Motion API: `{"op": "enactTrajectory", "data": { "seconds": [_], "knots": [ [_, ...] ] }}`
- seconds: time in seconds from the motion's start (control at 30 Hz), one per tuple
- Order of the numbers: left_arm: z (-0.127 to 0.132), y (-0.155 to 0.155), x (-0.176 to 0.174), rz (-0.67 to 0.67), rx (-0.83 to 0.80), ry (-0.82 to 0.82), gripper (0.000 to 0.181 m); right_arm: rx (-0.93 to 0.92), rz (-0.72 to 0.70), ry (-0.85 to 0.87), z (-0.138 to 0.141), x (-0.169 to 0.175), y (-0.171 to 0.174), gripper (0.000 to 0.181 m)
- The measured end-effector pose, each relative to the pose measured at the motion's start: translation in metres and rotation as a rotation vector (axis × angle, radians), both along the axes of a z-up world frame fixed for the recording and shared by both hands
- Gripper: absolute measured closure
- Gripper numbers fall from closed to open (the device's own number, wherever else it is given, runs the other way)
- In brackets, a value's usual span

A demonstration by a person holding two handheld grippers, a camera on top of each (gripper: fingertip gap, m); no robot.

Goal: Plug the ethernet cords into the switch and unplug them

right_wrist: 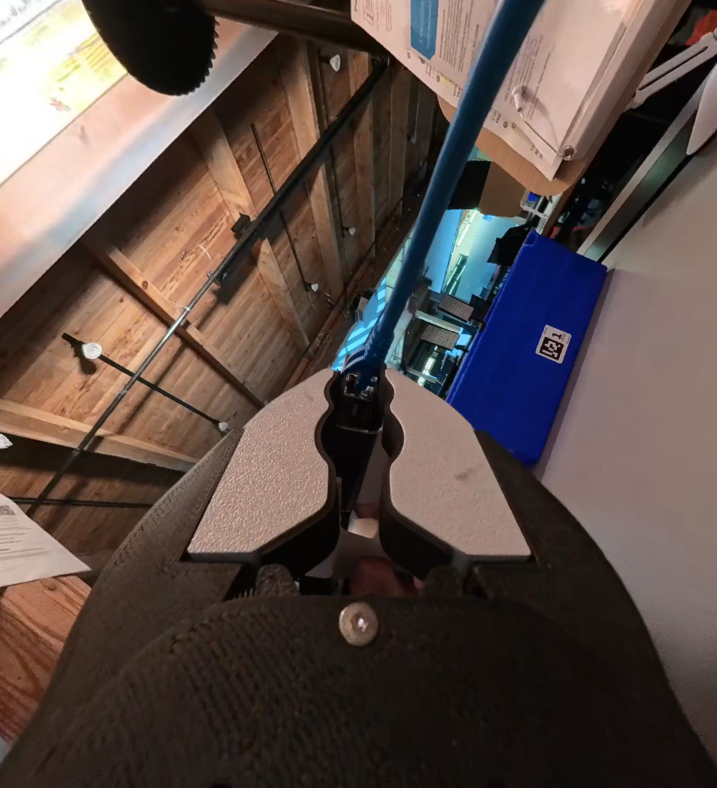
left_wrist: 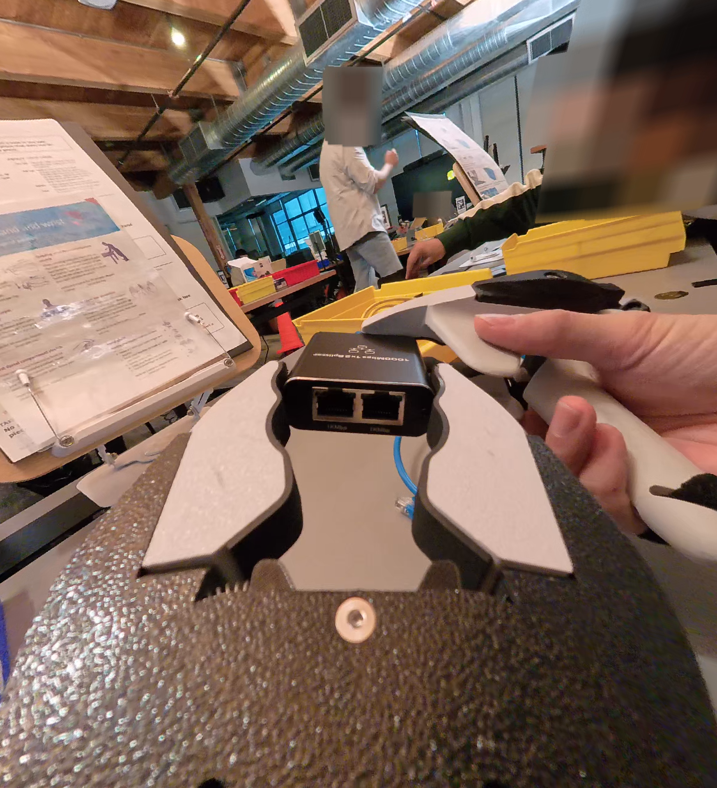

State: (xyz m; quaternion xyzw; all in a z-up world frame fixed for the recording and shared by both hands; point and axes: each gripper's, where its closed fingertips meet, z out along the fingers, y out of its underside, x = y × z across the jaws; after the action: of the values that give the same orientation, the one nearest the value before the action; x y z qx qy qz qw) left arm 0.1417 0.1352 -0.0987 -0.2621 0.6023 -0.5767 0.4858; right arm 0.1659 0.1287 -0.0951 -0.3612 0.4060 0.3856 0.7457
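Fingers of the left gripper point(left_wrist: 357, 401) clamp the small black metal switch point(left_wrist: 359, 383) by its sides, its 2 front ports empty. Right gripper point(right_wrist: 359, 383) closes on the switch's far end, where a blue ethernet cord point(right_wrist: 433, 192) enters.

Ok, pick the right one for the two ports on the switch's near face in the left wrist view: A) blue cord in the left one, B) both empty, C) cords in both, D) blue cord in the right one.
B: both ports on the switch show open sockets, and a blue cord hangs loose below with its plug free.
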Motion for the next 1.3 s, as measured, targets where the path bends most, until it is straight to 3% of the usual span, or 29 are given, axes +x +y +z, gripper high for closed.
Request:
{"op": "enactTrajectory", "data": {
  "seconds": [0.33, 0.63, 1.3],
  "knots": [
    [0.000, -0.002, 0.001, 0.015, 0.001, -0.015, 0.118, 0.099, -0.002, 0.140, -0.003, 0.003, -0.001, 0.166],
    [0.003, -0.004, -0.001, 0.036, 0.017, -0.054, 0.118, 0.187, -0.031, 0.159, 0.003, 0.002, -0.004, 0.167],
    [0.002, -0.005, 0.000, 0.006, -0.012, -0.072, 0.119, -0.065, -0.075, -0.293, 0.015, -0.006, -0.006, 0.168]
  ]
}}
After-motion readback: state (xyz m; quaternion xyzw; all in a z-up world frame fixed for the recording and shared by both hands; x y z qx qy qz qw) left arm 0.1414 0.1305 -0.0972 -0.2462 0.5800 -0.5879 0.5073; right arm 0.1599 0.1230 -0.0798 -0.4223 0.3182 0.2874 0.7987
